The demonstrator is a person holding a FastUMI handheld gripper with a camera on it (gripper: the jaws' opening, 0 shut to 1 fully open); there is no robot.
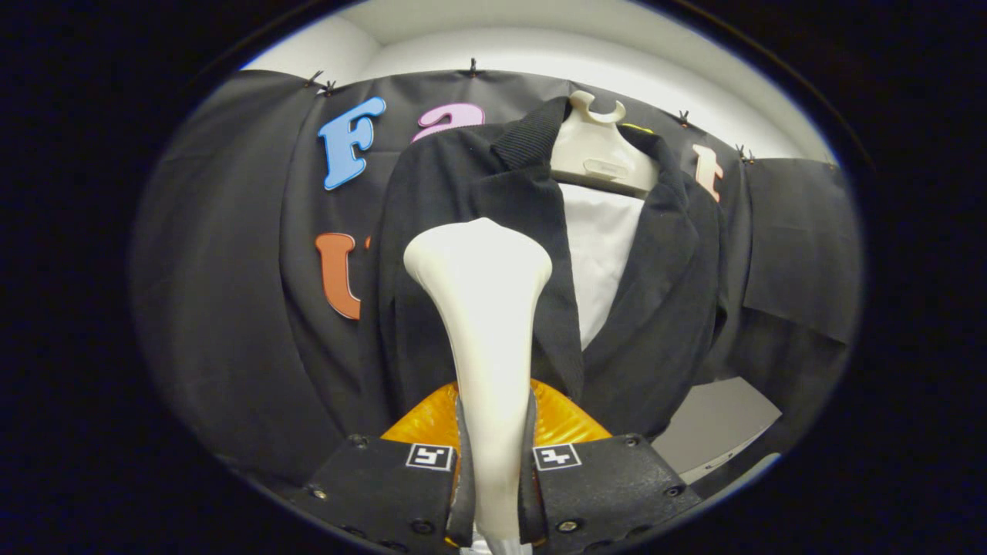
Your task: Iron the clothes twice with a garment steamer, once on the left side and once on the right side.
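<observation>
A black jacket (663,308) hangs on a white hanger (597,158) against the booth's cloth wall, open at the front over a white panel (601,247). My gripper (493,478) is shut on the neck of a cream garment steamer (486,308), both fingers pressing its sides. The steamer rises upright between the fingers, and its wide head sits in front of the jacket's left side, beside the left lapel (540,231). Whether the head touches the cloth I cannot tell.
An orange ribbed thing (567,420) lies just beyond the fingers, below the jacket's hem. A pale table surface (717,424) runs beneath the jacket to the right. White booth wall (501,31) shows above the black cloth.
</observation>
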